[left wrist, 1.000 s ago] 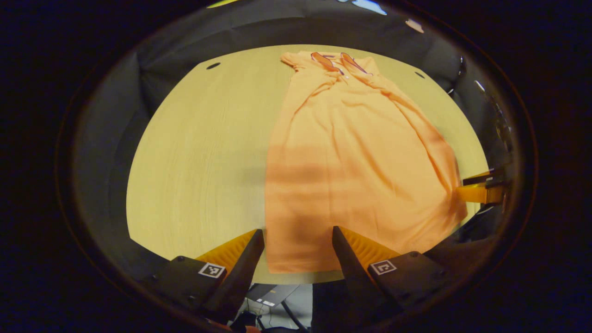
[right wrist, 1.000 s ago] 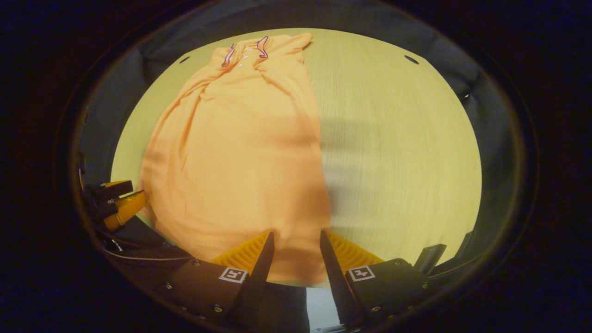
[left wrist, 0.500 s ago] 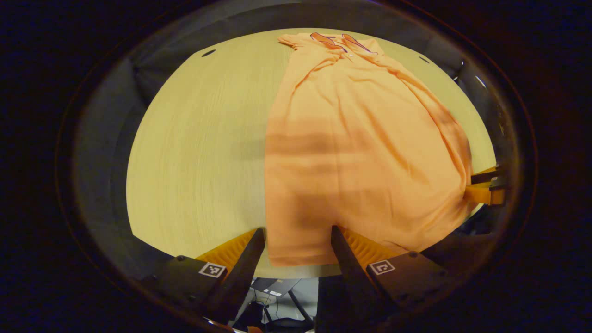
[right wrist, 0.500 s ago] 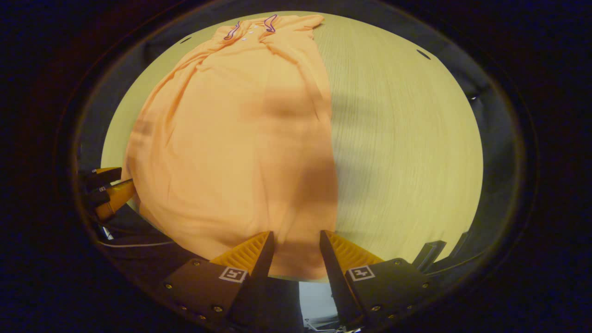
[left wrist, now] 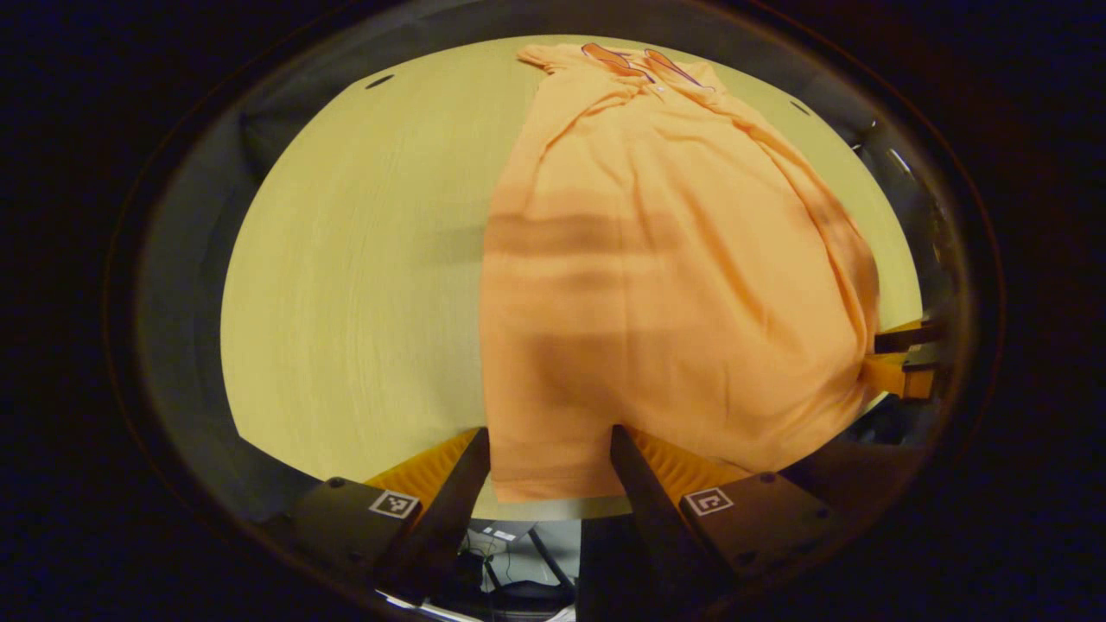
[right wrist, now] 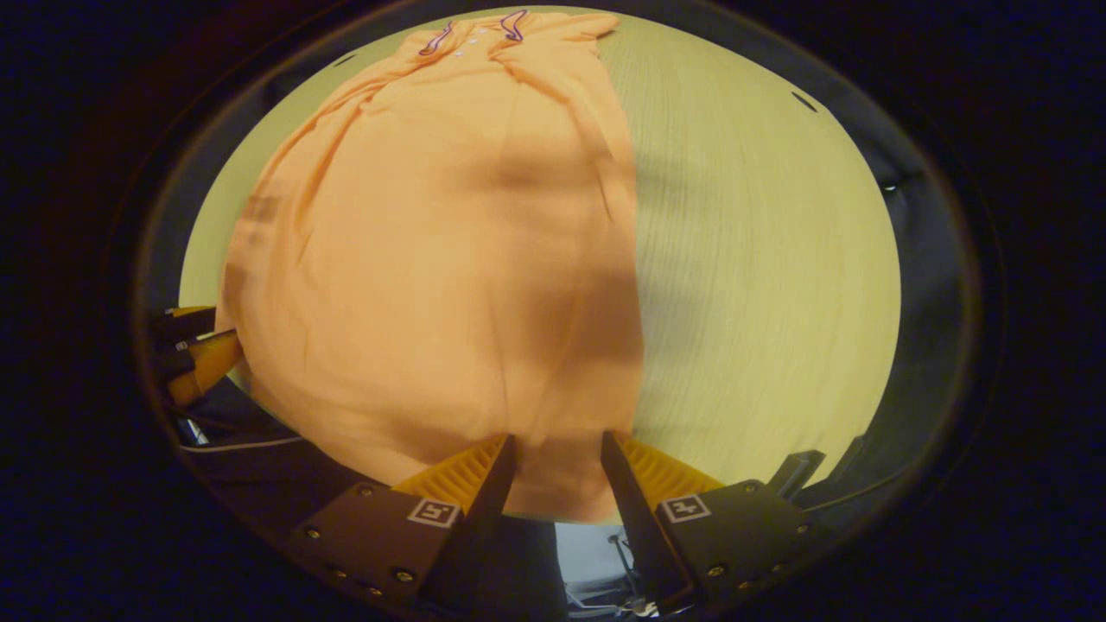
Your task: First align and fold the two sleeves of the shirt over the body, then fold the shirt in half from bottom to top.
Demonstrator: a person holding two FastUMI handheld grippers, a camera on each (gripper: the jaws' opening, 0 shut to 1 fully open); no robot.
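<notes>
In the left gripper view, the left tongs are sitting wide open at the bottom, straddling the hem corner of the orange shirt, which is lying right of centre on the table. In the right gripper view the right tongs are gaping too, around the hem's other corner, shirt filling centre-left.

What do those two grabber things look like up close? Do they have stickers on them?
Each gripper, the left gripper and the right gripper, has two long, pointed fingers with ribbed faces on their outer sides. The fingers sit on dark blocks with small screws. Each block carries a small square black-and-white marker, like a sticker. A thin pale cable runs beside the left gripper in the right gripper view.
</notes>
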